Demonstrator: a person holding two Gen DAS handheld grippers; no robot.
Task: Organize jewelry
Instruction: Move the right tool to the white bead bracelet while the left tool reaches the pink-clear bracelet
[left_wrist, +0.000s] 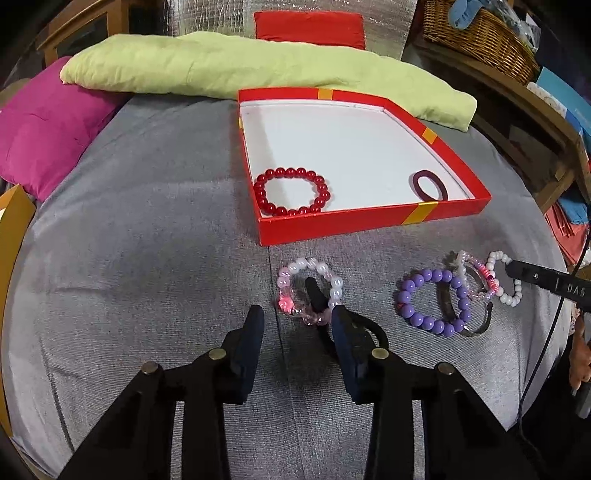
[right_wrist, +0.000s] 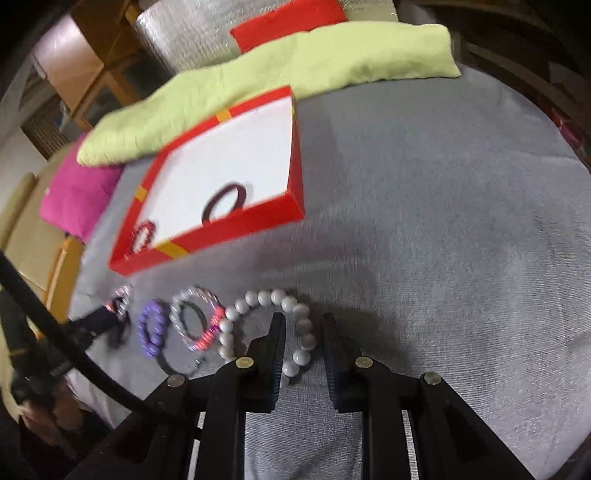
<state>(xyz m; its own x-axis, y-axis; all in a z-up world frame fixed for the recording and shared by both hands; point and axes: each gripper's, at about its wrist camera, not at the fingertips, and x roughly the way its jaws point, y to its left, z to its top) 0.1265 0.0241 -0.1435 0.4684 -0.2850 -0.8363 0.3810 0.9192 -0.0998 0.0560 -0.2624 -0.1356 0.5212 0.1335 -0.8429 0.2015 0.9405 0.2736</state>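
Observation:
On the grey cover, a pink-and-white bead bracelet lies around a black band, just ahead of my left gripper. The jaws stand apart either side of its near edge, gripping nothing. To the right are a purple bead bracelet, a dark bangle, a thin pink bracelet and a white bead bracelet. My right gripper straddles the white bracelet's right side, one finger inside the ring, pads clear of the beads. The red box holds a red bead bracelet and a maroon ring.
A green pillow, a magenta cushion and a red cushion lie behind the box. A wicker basket sits on wooden shelving at the right. Bare grey cover stretches left of the box.

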